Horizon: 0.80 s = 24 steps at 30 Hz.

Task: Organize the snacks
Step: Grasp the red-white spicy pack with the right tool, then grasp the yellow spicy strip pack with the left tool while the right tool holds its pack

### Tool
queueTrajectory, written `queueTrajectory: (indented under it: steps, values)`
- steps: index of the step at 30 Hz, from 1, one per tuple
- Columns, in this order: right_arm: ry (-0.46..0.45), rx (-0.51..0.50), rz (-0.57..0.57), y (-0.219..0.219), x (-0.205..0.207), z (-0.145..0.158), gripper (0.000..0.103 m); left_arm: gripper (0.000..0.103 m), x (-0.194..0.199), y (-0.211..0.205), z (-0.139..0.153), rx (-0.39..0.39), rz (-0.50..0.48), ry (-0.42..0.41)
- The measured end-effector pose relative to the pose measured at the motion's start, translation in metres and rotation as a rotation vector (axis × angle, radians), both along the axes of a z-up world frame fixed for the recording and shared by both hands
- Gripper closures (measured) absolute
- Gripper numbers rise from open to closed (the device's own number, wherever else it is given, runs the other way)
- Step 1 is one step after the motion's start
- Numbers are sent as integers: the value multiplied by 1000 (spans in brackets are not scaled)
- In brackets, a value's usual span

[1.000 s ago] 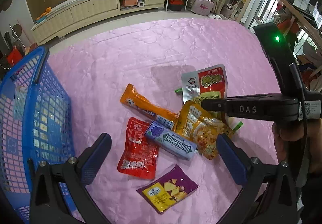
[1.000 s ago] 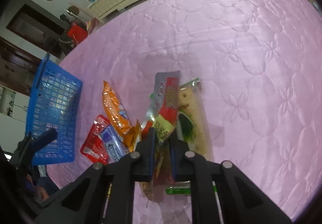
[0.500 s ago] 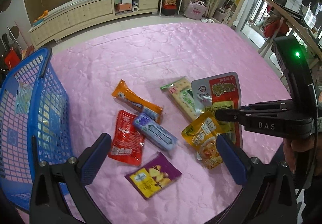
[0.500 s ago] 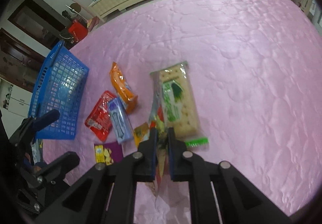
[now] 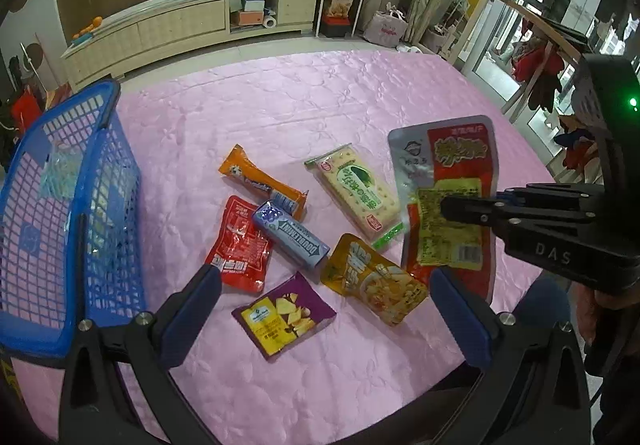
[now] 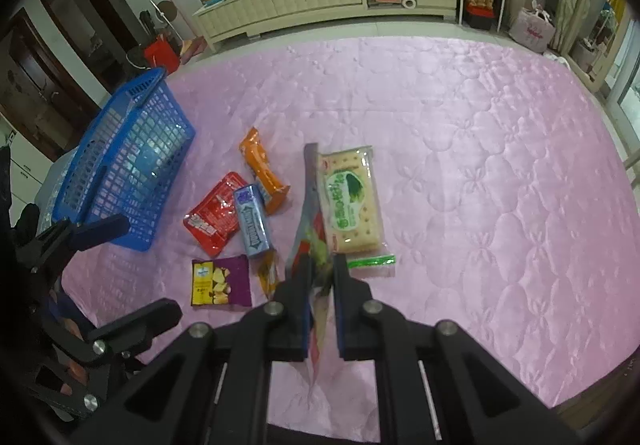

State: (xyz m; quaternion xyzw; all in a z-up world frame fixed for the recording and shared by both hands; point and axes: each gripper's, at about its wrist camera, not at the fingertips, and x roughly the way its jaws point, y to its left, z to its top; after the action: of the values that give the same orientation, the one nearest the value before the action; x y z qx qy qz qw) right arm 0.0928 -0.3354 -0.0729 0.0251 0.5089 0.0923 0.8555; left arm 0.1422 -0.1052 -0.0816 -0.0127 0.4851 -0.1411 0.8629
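Note:
My right gripper (image 6: 321,277) is shut on a silver-and-red snack pouch (image 5: 448,181) and holds it lifted above the pink table; it shows edge-on in the right wrist view (image 6: 310,201). My left gripper (image 5: 320,313) is open and empty, above a purple chip packet (image 5: 282,315). On the cloth lie a green cracker pack (image 5: 354,191), a yellow pouch (image 5: 372,279), a blue Doublemint pack (image 5: 290,235), a red packet (image 5: 240,245) and an orange bar (image 5: 260,179). A blue basket (image 5: 60,221) stands at the left.
The pink quilted cloth (image 6: 480,165) covers the table, with bare cloth to the right and far side. The table's near edge runs along the bottom of both views. A cream cabinet (image 6: 320,1) stands on the floor beyond.
My right gripper has risen and pulled back with the silver-and-red pouch, uncovering the green cracker pack. My left gripper has also pulled back and up, so more of the table shows.

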Motion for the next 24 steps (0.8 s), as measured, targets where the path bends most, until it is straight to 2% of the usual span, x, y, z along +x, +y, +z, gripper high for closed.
queueTrajectory:
  steps: [9,14,18,24]
  values:
    - [-18,-23,-39,-11,-16,17,90,0,-4,-11,3,-80,5,36]
    - [-20,-5,-58,-25,-20,18,90,0,-2,-31,-5,-59,6,80]
    - [-11,10,-66,-35,-21,14,90,0,2,-39,-18,-54,34,134]
    - [19,40,-70,-48,-19,0,90,0,10,-37,-49,-101,99,256]
